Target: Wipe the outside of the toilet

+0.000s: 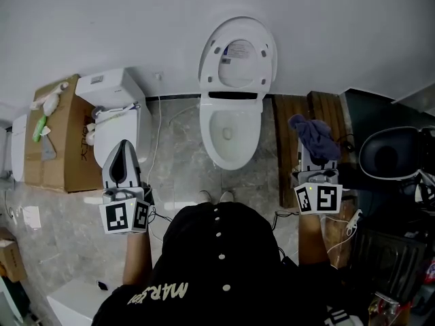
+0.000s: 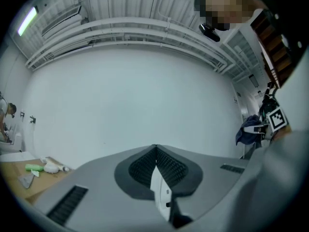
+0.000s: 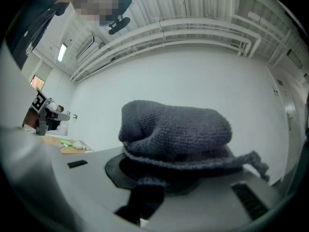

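Right gripper (image 1: 315,156) is clamping a dark knit cloth (image 1: 311,136). In the right gripper view the cloth is bunching over the jaws and covering their tips. Left gripper (image 1: 122,148) is carrying nothing, with its jaws pressed together.

Toilet (image 1: 231,131) is standing centre against the wall (image 1: 136,19), lid (image 1: 238,53) up. Both grippers are hovering to either side of it, well apart from it and pointing at the wall. The cloth is not touching the toilet.

Judgement: this fits either the cloth heading for the shell or the cloth lifted off after a pass. No streaks or wet marks are showing to settle it.

For any pass, I am judging that:
- the bunched front of the cloth should lead, so the fabric meets the porcelain, not the jaw tips;
- the clamp should be firm, since a loose tail is hanging off the right side;
- strokes should follow the curved shell and stay off the open bowl rim.

Room: open floor (image 1: 173,161) is lying left of the bowl, up to the second toilet (image 1: 115,114). On the right, wooden boards (image 1: 289,148) are sitting just beside the bowl, so that side is tighter. The wall is closing off the back.
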{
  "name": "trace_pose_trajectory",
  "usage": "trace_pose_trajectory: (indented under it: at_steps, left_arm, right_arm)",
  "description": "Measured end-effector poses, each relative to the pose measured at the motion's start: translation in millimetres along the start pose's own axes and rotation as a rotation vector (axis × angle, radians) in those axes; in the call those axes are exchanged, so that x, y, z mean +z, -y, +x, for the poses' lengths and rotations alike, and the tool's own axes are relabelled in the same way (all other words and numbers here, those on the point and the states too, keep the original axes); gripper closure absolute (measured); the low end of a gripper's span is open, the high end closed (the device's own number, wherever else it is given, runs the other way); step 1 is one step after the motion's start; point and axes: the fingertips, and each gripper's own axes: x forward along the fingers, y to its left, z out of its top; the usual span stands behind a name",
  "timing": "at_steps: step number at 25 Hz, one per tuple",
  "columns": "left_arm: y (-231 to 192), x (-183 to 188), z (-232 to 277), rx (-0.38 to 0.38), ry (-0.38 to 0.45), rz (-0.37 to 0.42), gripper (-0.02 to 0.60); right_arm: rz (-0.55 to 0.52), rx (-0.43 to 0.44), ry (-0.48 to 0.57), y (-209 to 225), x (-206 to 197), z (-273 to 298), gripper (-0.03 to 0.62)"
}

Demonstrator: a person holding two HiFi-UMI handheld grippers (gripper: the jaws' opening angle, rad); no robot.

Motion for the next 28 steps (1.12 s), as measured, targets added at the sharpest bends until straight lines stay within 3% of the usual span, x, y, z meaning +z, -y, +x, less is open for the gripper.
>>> trace_pose_trajectory:
  at_steps: [17, 28]
  left_arm:
    - [17.6, 0.8, 0.1, -0.026, -0.009, 0.006, 0.575]
    - [30.4, 14.1, 4.0, -0.054, 0.021, -0.046, 0.575]
  right_arm:
    - [0.012, 0.032, 0.002, -4.2, -0.5, 1.4, 0.503]
    - [0.043, 0.046, -0.008, -9.6, -3.6, 0.9, 0.504]
